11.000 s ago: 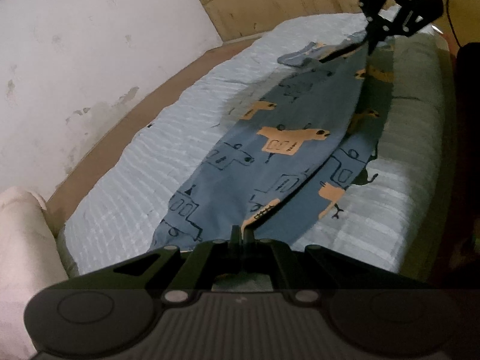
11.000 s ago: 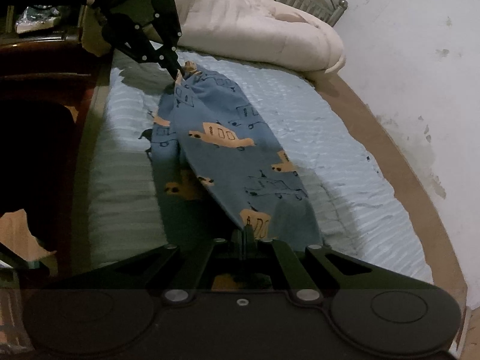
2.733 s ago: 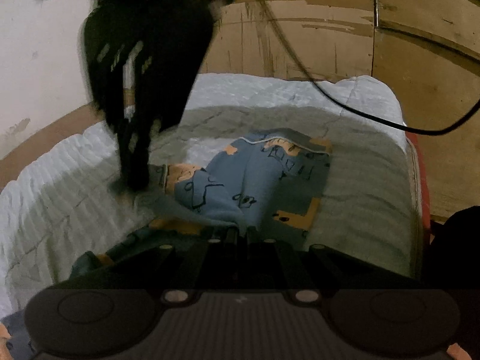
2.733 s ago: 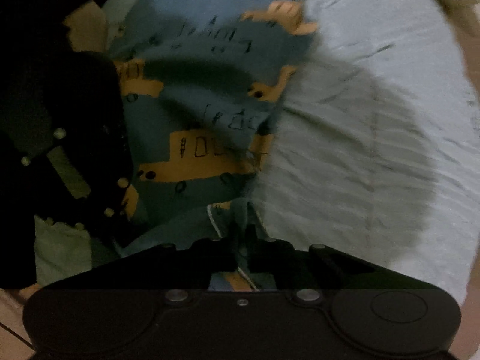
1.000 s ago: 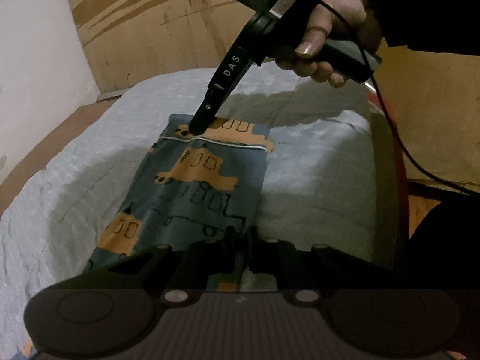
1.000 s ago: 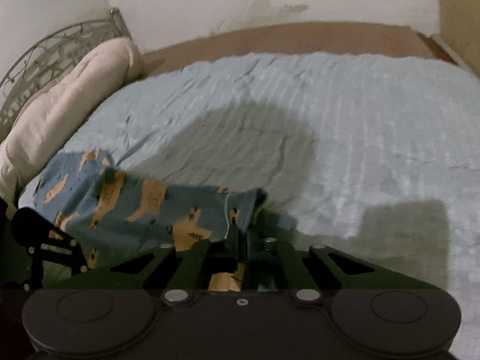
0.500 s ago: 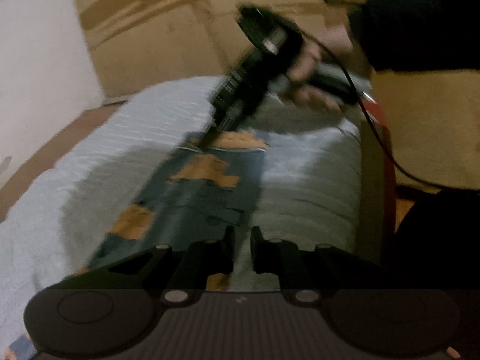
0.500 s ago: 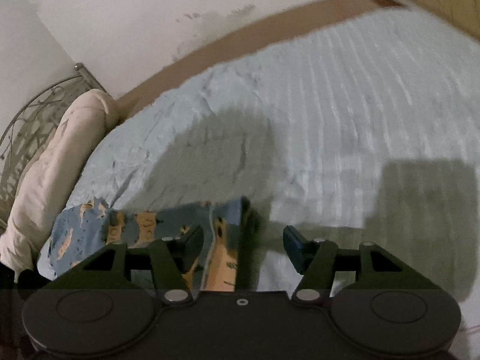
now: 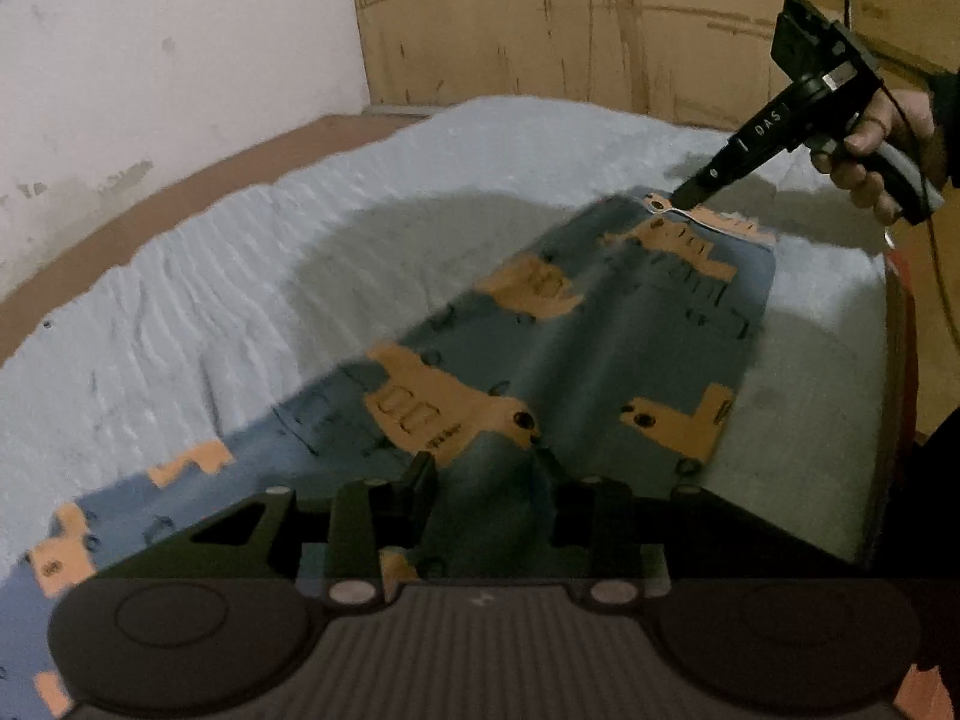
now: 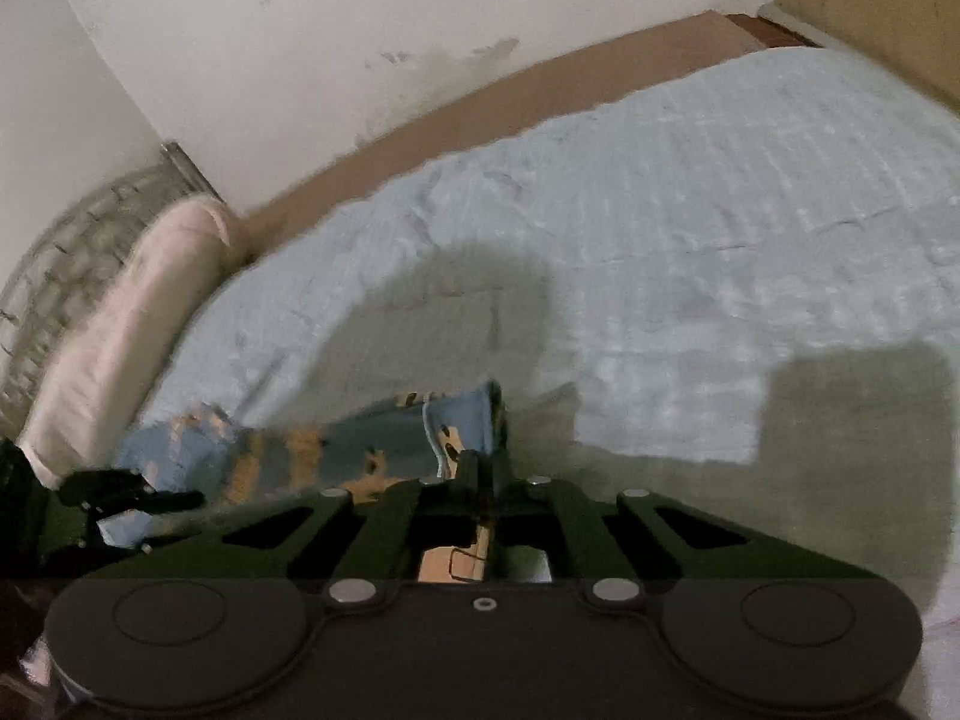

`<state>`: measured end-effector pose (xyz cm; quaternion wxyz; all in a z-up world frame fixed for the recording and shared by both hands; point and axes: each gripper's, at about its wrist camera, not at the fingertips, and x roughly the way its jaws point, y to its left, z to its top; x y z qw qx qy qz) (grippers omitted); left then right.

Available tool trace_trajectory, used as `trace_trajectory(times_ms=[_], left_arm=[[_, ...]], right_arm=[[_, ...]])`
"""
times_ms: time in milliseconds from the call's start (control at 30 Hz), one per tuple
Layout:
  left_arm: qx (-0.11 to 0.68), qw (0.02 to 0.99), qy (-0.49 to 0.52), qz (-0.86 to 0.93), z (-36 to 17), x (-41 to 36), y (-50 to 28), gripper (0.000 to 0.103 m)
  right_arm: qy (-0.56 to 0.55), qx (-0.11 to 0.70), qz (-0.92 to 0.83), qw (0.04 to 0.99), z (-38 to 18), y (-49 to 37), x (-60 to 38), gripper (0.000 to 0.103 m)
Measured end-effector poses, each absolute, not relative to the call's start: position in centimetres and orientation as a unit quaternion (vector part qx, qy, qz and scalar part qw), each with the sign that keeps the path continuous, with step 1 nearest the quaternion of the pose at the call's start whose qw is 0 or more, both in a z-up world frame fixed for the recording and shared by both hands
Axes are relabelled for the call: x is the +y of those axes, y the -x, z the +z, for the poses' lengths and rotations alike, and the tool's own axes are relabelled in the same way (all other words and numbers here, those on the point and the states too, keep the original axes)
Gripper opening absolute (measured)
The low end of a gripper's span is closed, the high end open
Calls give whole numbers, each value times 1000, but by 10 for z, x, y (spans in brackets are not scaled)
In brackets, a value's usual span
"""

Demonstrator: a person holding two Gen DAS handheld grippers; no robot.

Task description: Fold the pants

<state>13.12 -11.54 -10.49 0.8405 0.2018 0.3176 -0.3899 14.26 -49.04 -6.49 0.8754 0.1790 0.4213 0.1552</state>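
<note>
Pale blue bed [image 9: 252, 276], patterned pants [image 9: 600, 348], cream pillow [image 10: 120, 324]

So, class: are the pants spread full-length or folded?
Folded: the pants form a short doubled panel on the bed, the right gripper pinching one corner.

dim, motion-blurred fisheye views; hard shadows cross the bedspread [image 10: 690, 228].
</note>
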Motion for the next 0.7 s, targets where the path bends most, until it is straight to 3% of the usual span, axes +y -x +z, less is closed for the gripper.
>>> trace_trajectory(times_ms=[67,133,267,367,433,600,700], left_arm=[[320,841,-197,-389,-109,-115,-130,39],[322,840,-183,-396,-103,-109,-130,39],[303,847,-172,-402,-87,-81,-119,42],[288,864,-161,-380,-74,-48,-114,52],[283,878,-161,-350,-68,-23,-117,55],[307,894,-149,-291,-71,29,-131,57],[311,899,-144,-274,-75,47,-135,57]], right_arm=[[-164,448,149,866,-74,-144,-485,4],[-152,455,140,866,-79,-145,-480,14],[-138,416,83,895,-49,-141,-489,25],[-88,389,90,913,-13,-150,-464,46],[-77,377,151,910,2,-166,-426,66],[-13,375,333,865,-2,-225,-277,67],[54,374,408,831,-23,-257,-185,59]])
